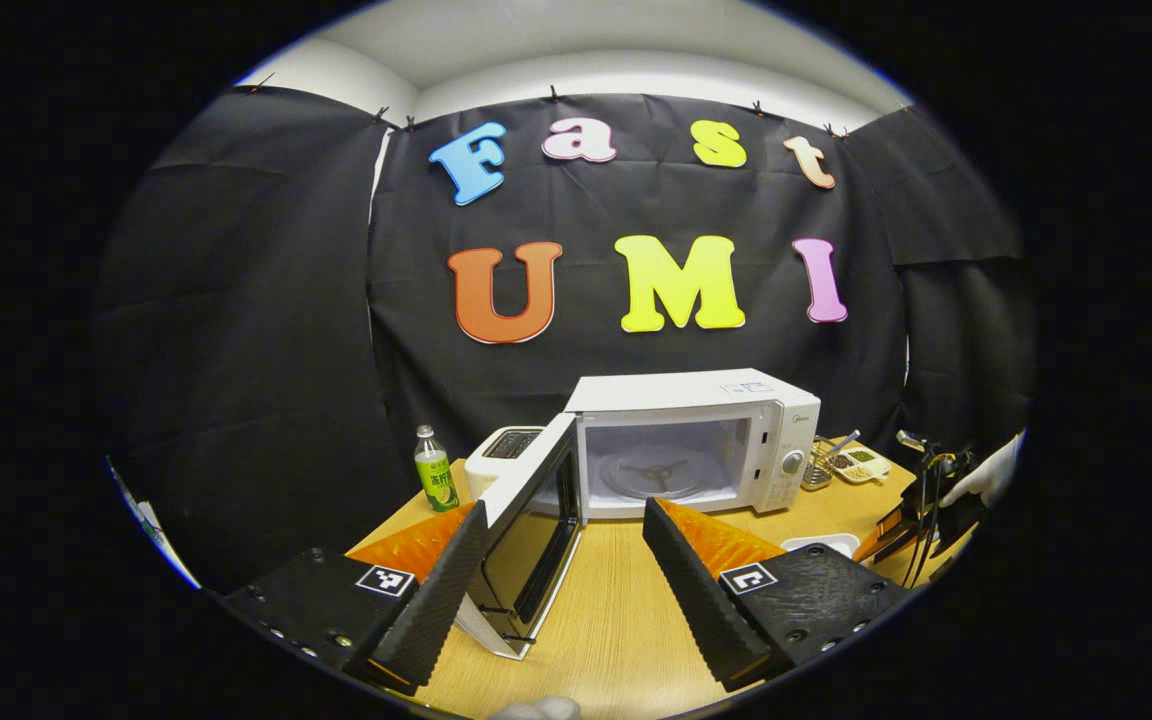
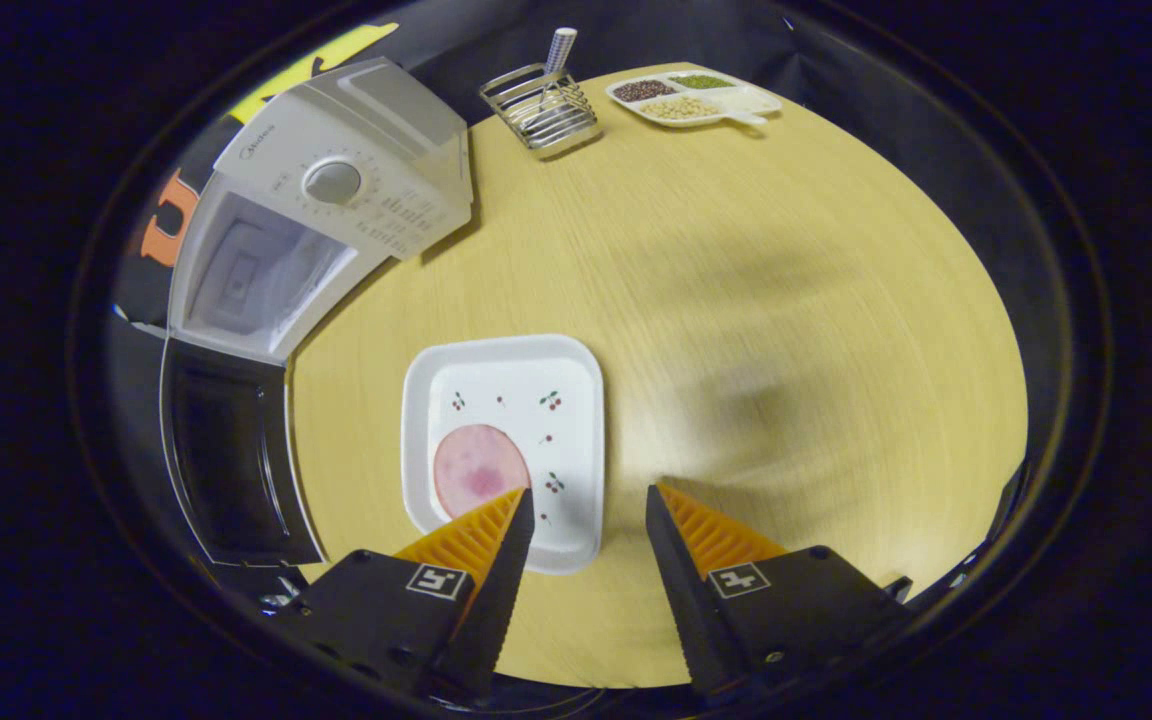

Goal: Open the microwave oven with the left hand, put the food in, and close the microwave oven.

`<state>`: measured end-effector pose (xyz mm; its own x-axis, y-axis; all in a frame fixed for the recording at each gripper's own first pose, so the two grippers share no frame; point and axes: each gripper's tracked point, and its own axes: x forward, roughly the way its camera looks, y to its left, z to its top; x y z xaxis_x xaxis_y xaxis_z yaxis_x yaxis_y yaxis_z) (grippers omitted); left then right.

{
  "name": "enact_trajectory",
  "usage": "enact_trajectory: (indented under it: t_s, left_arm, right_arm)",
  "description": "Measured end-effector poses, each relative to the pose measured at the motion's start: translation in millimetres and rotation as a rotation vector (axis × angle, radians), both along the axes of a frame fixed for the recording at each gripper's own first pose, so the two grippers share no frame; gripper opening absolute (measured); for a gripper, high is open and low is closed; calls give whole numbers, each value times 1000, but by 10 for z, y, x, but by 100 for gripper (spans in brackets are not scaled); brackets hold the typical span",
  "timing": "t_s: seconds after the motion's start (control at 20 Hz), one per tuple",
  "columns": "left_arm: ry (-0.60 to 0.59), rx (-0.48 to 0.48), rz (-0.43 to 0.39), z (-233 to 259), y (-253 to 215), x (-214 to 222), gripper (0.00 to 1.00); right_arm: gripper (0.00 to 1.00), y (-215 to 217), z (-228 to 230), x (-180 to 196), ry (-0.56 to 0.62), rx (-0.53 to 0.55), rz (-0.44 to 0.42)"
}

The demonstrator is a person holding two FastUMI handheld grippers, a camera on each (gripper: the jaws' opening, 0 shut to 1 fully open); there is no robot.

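1. A wooden table (image 2: 736, 300) carries the scene, with a white microwave oven (image 1: 696, 440) standing at 12 o'clock in the left gripper view, its cavity bare but for the turntable ring.
2. The microwave door (image 1: 531, 540) hangs swung wide toward the camera, its free edge between the left gripper (image 1: 561, 575) fingers, whose jaws stand wide apart and clamp nothing.
3. In the right gripper view, a white square plate (image 2: 536, 390) with small cherry prints lies on the table just right of the open door, holding one round pink slice of ham (image 2: 479, 468) at its 7 o'clock corner.
4. The right gripper (image 2: 586, 520) hovers above the plate's near edge, jaws spread and holding nothing; one finger overlaps the ham slice in the picture, though whether it touches cannot be told.
5. A white toaster (image 1: 506, 455) sits at 9 o'clock of the oven.
6. A wire rack (image 2: 541, 105) holds an upright utensil, at 12 o'clock in the right gripper view.
7. A divided dish (image 2: 691, 97) beside it carries dark, green and pale grains in separate compartments.
8. A green-labelled bottle (image 1: 433, 482) stands left of the toaster.
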<state>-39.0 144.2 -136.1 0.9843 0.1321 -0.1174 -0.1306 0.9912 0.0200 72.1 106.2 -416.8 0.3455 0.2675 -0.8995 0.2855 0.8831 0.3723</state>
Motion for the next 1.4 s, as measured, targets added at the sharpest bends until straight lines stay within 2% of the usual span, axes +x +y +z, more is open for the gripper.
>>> enact_trajectory:
  t_s: [0.05,0.15,0.25,0.3,0.35,0.45,0.5,0.6,0.7,0.85,1.0,1.2,1.4]
  left_arm:
    - [-1,-6,8,-17,32,-22,95]
    - [-2,-16,20,-63,116,-65,95]
    - [7,-27,37,-130,223,-98,95]
    - [13,-34,45,-144,275,-141,95]
    - [18,-42,51,-157,302,-161,95]
    - [22,-45,55,-158,342,-170,95]
    - [20,-43,57,-155,357,-159,95]
    - [21,-39,54,-154,368,-143,95]
    - [24,-40,52,-155,362,-121,95]
    - [24,-33,42,-127,346,-111,95]
    - [35,-27,34,-131,337,-120,95]
    - [52,-11,24,-82,318,-106,95]
    - [40,19,8,71,240,-81,95]
  right_arm:
    - [73,50,-32,-17,16,1,-2]
    - [71,122,-109,-30,54,2,-22]
    - [69,127,-127,5,42,-25,-20]
    - [75,113,-126,14,38,-46,-27]
    - [61,88,-138,3,45,-54,-36]
    - [46,10,-174,-5,50,-88,-55]
    - [28,-22,-177,-14,53,-94,-68]
    - [6,9,-181,7,37,-62,-99]
    - [4,16,-175,0,19,-40,-97]
    - [4,117,-145,34,-21,66,-107]
    - [4,259,-28,102,-110,169,-87]
    - [4,366,128,165,-210,229,-65]
    - [4,603,347,183,-267,331,-94]
